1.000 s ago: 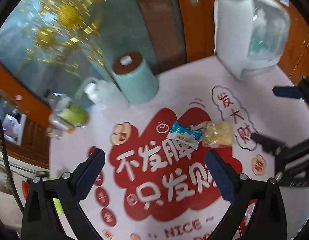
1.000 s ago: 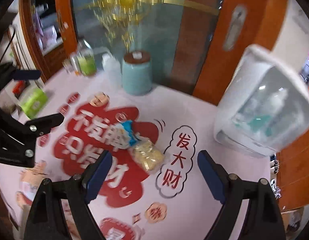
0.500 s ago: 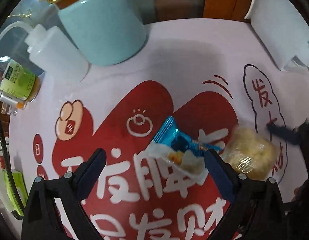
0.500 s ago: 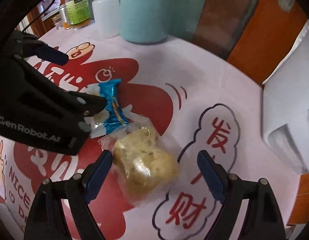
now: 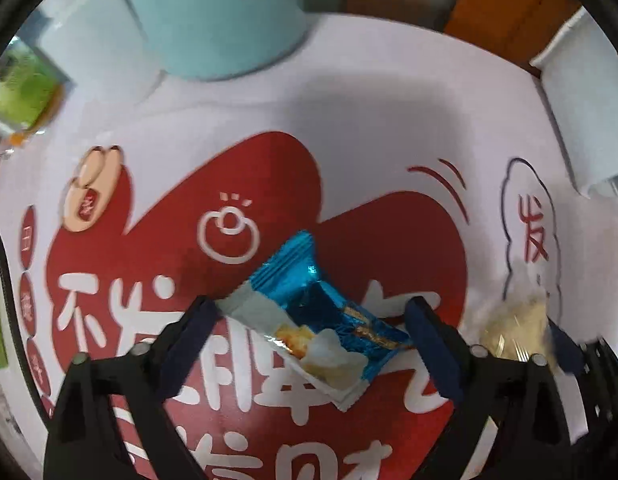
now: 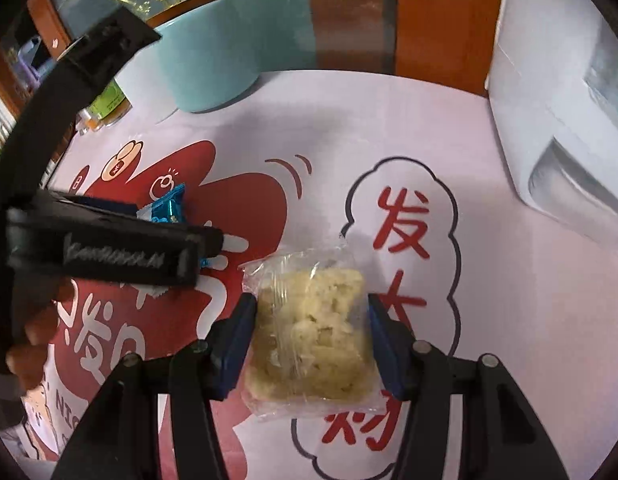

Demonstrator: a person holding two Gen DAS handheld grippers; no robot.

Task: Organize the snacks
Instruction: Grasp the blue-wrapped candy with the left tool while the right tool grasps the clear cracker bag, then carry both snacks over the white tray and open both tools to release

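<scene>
A blue foil snack packet (image 5: 313, 312) lies on the red and white printed mat (image 5: 349, 100). My left gripper (image 5: 309, 328) is open, with its fingers on either side of the packet. A clear-wrapped yellow crumbly snack (image 6: 313, 336) lies to the right of it. My right gripper (image 6: 311, 336) has closed in on this snack, and both pads touch its wrapper. The yellow snack also shows in the left wrist view (image 5: 513, 328), with the right gripper around it. The left gripper (image 6: 109, 248) shows in the right wrist view over the blue packet (image 6: 169, 208).
A teal round canister (image 5: 217, 12) stands at the back of the mat. A white squeeze bottle (image 5: 89, 28) and a green-labelled bottle (image 5: 21, 92) stand to its left. A white appliance (image 6: 561, 92) stands at the right. Orange wood panels are behind.
Both grippers came down and forward to the mat. The left now straddles the blue packet. The right narrowed its fingers onto the yellow snack.
</scene>
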